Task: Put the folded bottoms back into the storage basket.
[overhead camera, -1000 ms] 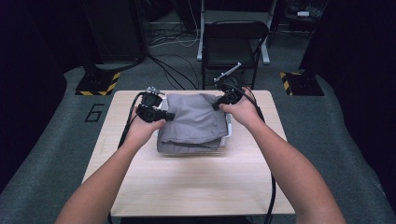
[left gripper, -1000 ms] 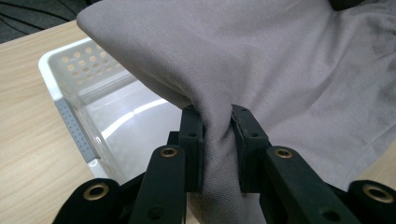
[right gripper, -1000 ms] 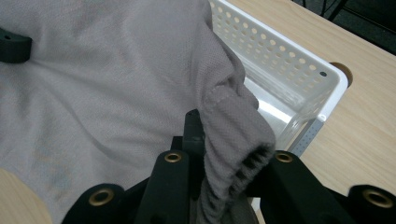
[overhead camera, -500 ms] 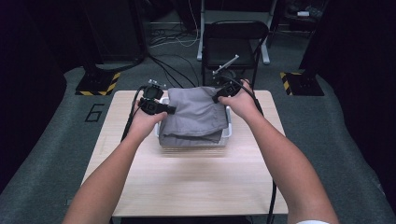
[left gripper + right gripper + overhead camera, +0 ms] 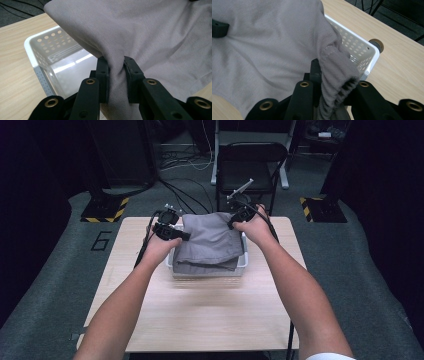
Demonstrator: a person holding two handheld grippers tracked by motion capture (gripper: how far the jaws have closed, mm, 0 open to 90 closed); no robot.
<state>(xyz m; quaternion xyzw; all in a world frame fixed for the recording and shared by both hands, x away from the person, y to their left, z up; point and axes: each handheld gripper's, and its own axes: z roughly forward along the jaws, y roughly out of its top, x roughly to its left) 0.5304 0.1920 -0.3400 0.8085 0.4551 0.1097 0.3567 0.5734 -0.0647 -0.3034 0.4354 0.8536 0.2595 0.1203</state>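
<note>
A grey cloth (image 5: 212, 242) hangs over a white basket (image 5: 243, 265) that stands near the far edge of the bench (image 5: 210, 315), about in the middle between the left and right edges. The cloth is folded and it covers most of the basket, so only the near rim and the right wall stay visible in the high view. The inside of the basket looks empty in the left gripper view, where the perforated wall (image 5: 47, 40) shows under the raised fabric.

The left tongs (image 5: 116, 72) are closed on a fold of the cloth (image 5: 150, 37) at its left edge, and the fabric is pinched tightly between the two jaws. The right tongs (image 5: 332, 75) are closed on the cloth (image 5: 262, 45) as well, at the right corner where a stitched hem is bunched up.

I judge the cloth to be light and very soft. It bends and sags between the two holds and it keeps no shape by itself. It is not fragile, and the weave seems rough enough not to slip. The best places to hold it are the edges or corners, well apart, so the fabric stays spread. A hold on one layer only may let the fold open.
</note>
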